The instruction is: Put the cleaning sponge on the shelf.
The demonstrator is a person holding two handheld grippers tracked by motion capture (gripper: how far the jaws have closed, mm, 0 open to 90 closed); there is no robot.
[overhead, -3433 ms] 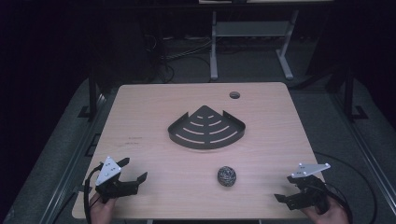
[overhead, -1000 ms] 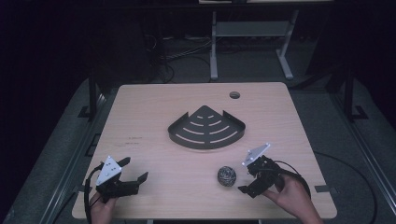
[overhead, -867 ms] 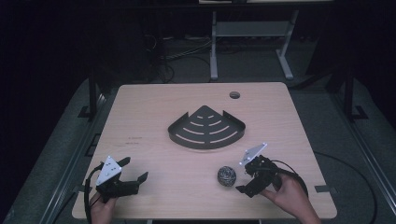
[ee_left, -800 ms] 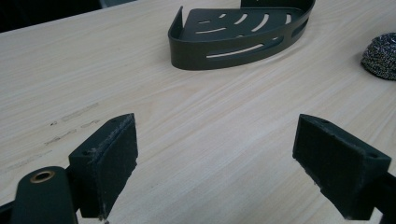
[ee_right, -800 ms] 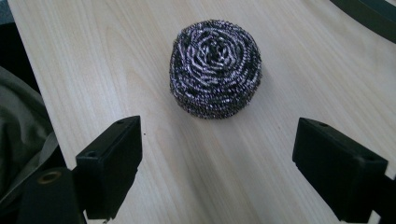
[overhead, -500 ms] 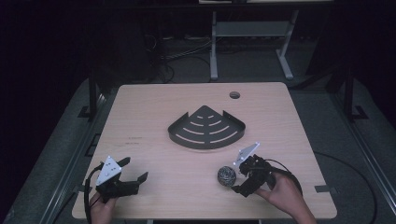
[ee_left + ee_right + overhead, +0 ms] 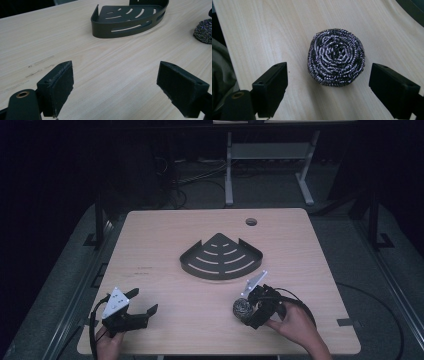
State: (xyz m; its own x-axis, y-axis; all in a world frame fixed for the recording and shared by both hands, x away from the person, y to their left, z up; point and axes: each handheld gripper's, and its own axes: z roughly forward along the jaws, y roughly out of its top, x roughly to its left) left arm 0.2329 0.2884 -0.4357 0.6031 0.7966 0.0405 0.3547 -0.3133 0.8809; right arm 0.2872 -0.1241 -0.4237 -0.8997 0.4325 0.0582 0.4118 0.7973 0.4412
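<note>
A pale wooden tabletop [image 7: 165, 235] seen from above, with a person's hands at its near edge, each holding a two-jaw gripper. The right gripper [image 7: 248, 310], near the near-right corner, has its fingers [image 7: 270, 87] spread wide on either side of a round steel-wool scouring pad [image 7: 336, 57], which lies flat on the wood and touches neither finger. Just beyond the pad, around the middle of the tabletop, sits a dark metal corner shower caddy [image 7: 221, 257] with slotted floor, empty. The left gripper [image 7: 137, 305] rests near the near-left corner, its fingers [image 7: 58, 82] open and holding nothing. The step in hand looks to be grasping the pad: it would go best by lowering until the fingers bracket the pad's widest part, centring it, then closing gently, since the springy coil may squash or slip.
</note>
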